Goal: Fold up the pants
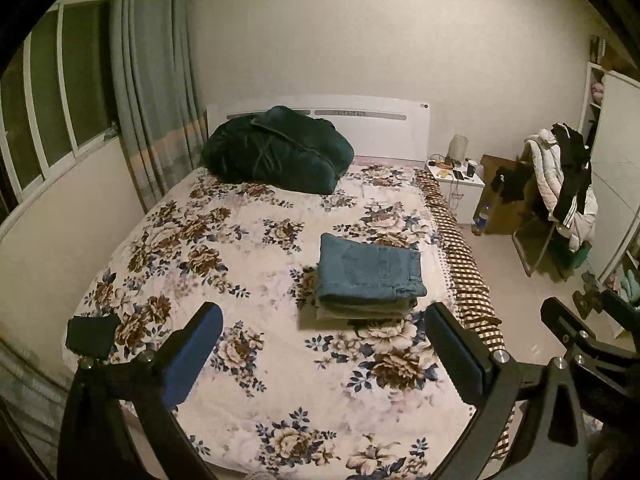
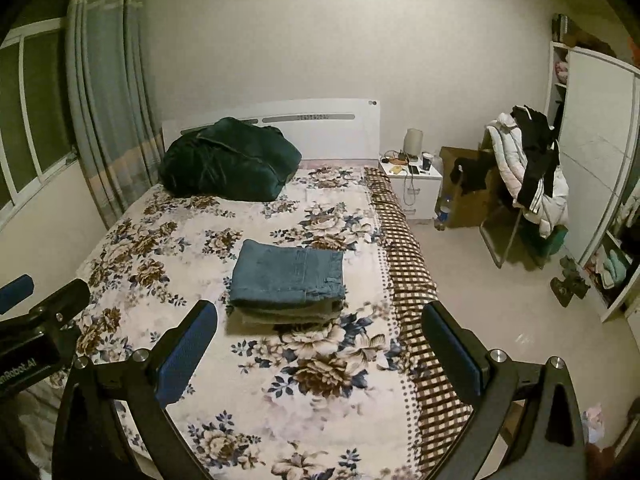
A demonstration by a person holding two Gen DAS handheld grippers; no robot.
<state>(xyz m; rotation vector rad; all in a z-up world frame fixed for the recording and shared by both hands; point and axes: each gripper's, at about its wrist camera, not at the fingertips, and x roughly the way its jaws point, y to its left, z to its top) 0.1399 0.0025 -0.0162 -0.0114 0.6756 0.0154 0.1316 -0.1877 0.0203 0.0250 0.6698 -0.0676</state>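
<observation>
A pair of blue denim pants (image 1: 370, 274) lies folded into a compact rectangle on the floral bedspread (image 1: 248, 256), right of the bed's middle; it also shows in the right wrist view (image 2: 288, 276). My left gripper (image 1: 324, 324) is open and empty, held above the bed's near part, short of the pants. My right gripper (image 2: 320, 320) is open and empty, also above the near part of the bed. Each gripper shows at the edge of the other's view.
A dark green quilt (image 1: 280, 150) is bundled at the headboard. A white nightstand (image 1: 460, 184) with small items stands right of the bed. Further right are a chair draped with clothes (image 1: 560, 184), a cardboard box and a wardrobe (image 2: 592, 168). Curtains and a window are left.
</observation>
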